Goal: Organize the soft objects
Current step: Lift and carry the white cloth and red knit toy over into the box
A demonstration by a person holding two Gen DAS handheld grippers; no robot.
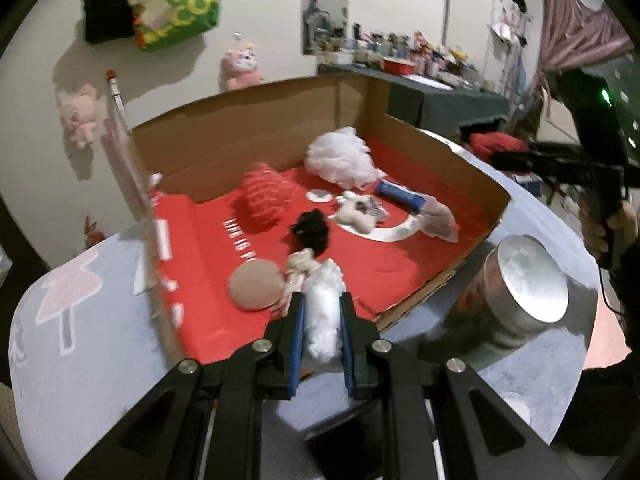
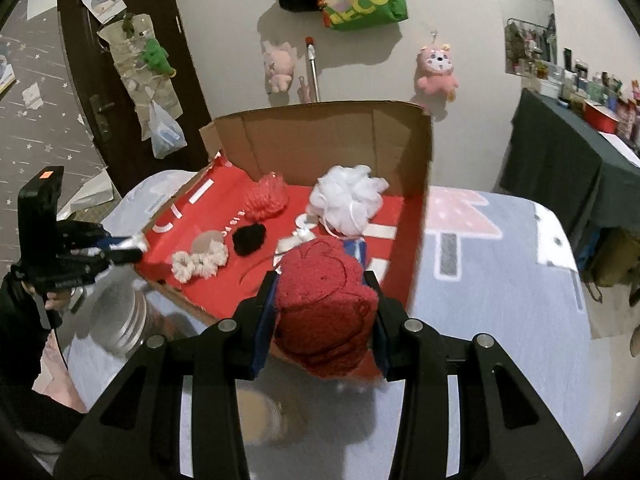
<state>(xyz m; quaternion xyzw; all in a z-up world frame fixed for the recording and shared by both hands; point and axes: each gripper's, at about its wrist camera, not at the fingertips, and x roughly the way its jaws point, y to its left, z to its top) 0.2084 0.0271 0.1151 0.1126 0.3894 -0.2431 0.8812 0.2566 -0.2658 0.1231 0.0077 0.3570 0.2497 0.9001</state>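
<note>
The left gripper [image 1: 322, 317] is clenching a white cotton wad [image 1: 325, 308] at the cardboard box [image 1: 256, 136] edge; the right gripper [image 2: 323, 312] is grasping a red plush toy [image 2: 326, 312] over the box's near corner.

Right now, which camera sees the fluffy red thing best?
The right wrist view. There the red plush fills the middle of the picture, squeezed in the right tool, so its stitched lines show. In the left wrist view it is only a small red lump far off beyond the cardboard box.
</note>
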